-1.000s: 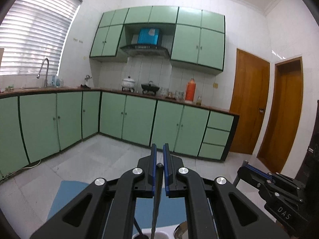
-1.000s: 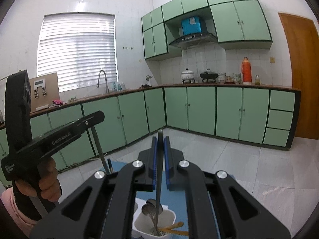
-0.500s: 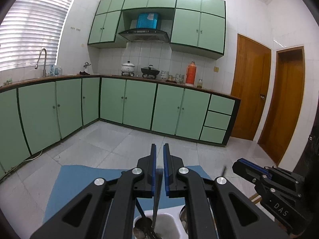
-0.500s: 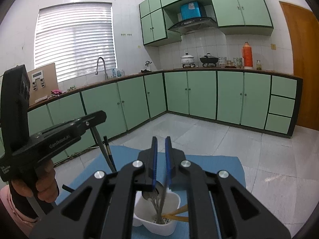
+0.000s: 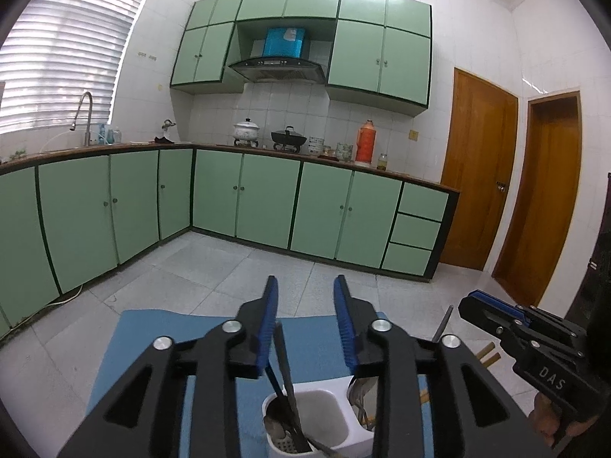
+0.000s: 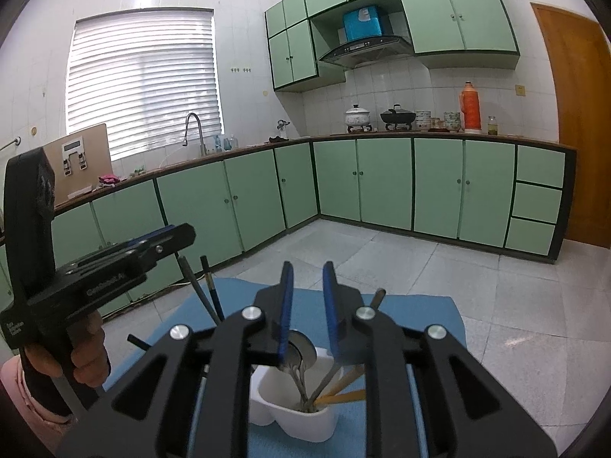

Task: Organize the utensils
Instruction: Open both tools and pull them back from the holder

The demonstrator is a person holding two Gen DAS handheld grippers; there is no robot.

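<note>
Both tools are hovering with fingers spread, pinching nothing: left gripper and right gripper are standing over the white utensil holder at 6 o'clock on the blue mat. Release step appears complete; the next move calls for withdrawing upward, clear of the dark utensil handle.

You have two grippers, one white utensil holder with two compartments, and one blue mat.

Mint-green cabinets line white-tiled walls; a blinded window (bright daylight behind) sits above the sink; two wooden doors; pale tiled floor.
</note>
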